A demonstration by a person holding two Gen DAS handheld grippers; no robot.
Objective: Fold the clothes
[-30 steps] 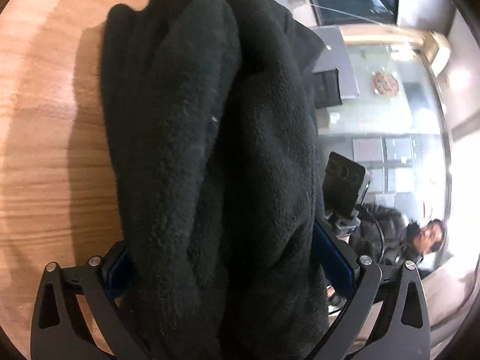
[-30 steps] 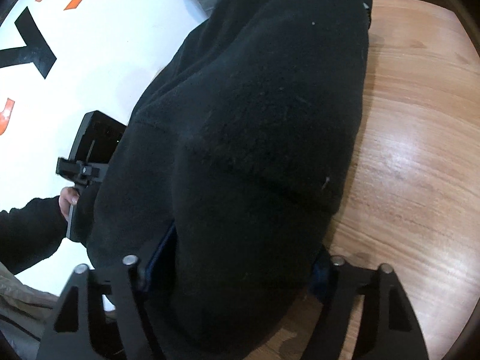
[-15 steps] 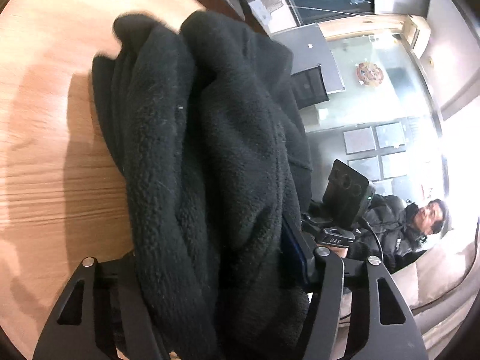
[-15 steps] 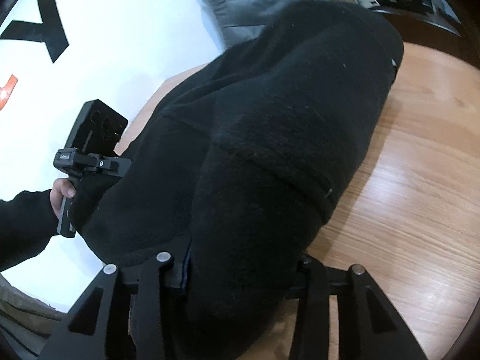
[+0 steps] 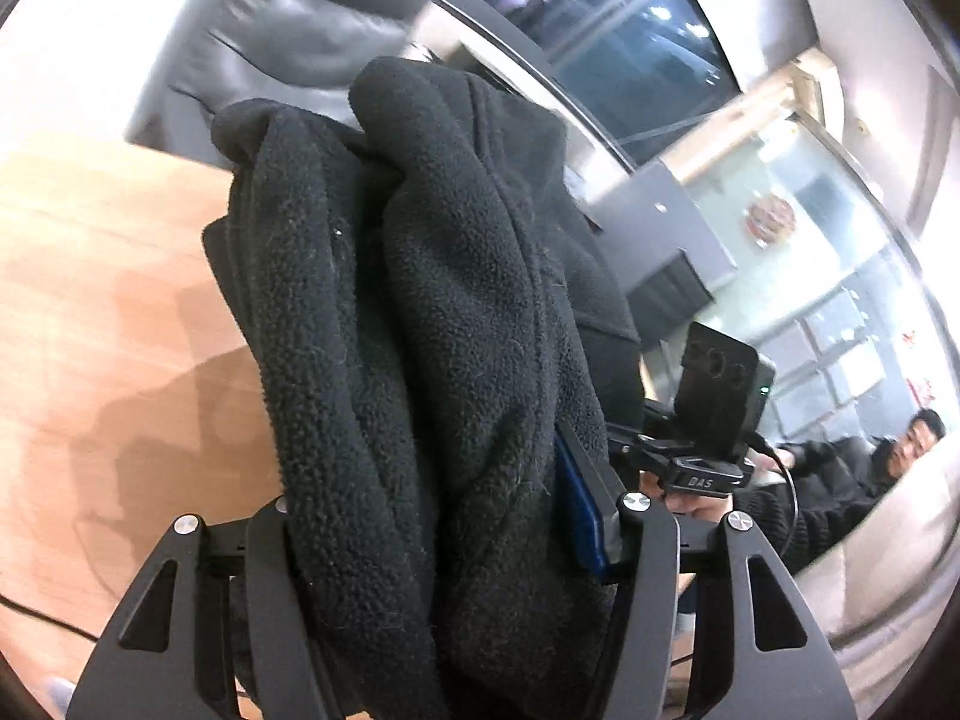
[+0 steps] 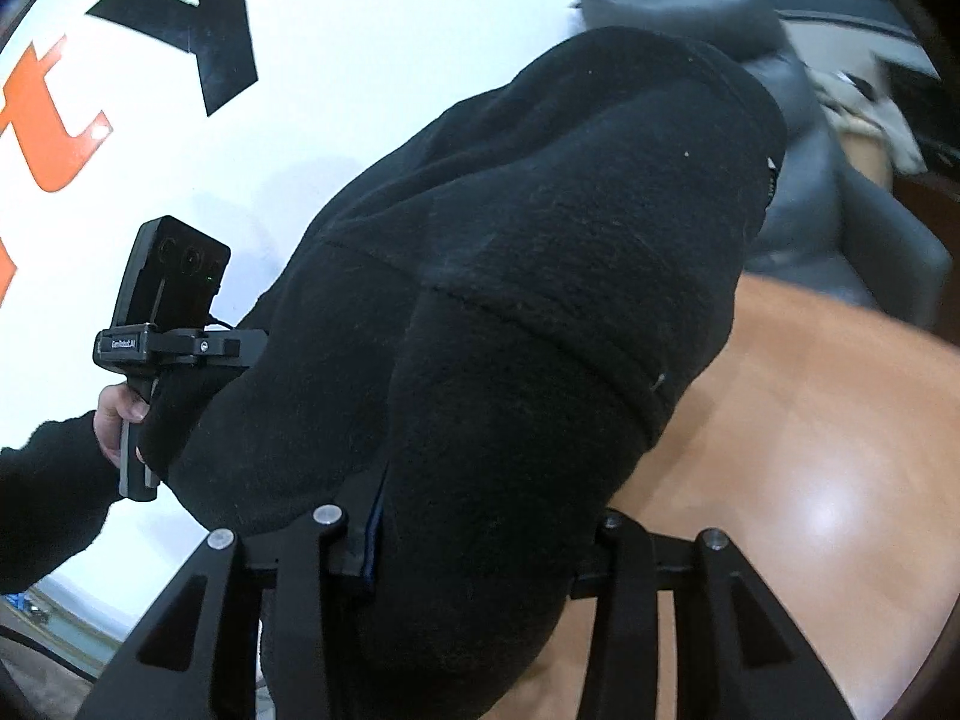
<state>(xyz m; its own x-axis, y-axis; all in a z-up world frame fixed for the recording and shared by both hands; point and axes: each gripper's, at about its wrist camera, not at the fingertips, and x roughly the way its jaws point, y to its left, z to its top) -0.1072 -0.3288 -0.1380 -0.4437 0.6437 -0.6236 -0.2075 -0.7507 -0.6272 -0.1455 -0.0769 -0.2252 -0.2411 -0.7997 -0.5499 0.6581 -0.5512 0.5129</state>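
- Between the two fingers of the left gripper (image 5: 444, 516) a thick bunch of the black fleece garment (image 5: 420, 324) is clamped; the blue pad on the right-hand finger (image 5: 579, 504) presses into the cloth, and the other finger's pad is buried under it
- Ahead of that gripper the fleece stands up in two rounded folds, lifted above the wooden bench (image 5: 102, 300), on which its shadow falls
- Right gripper (image 6: 480, 546) likewise has its fingers closed on a fat roll of the same garment (image 6: 540, 276); a blue pad edge (image 6: 375, 525) shows at the left finger, pressed against the fabric, while the right finger's tip is hidden by the cloth
- From the right wrist view the garment bulges forward and up from the gripper, hiding most of the scene, with the bench (image 6: 798, 480) to its right and below
- Each view catches the opposite gripper's camera mount beside the fleece, one with a hand (image 6: 117, 420) around its handle
- No containers show in either view
- Behind the bench stands a dark leather chair (image 5: 288, 42), and a white wall with orange and black lettering (image 6: 180, 42) fills the far left of the right wrist view
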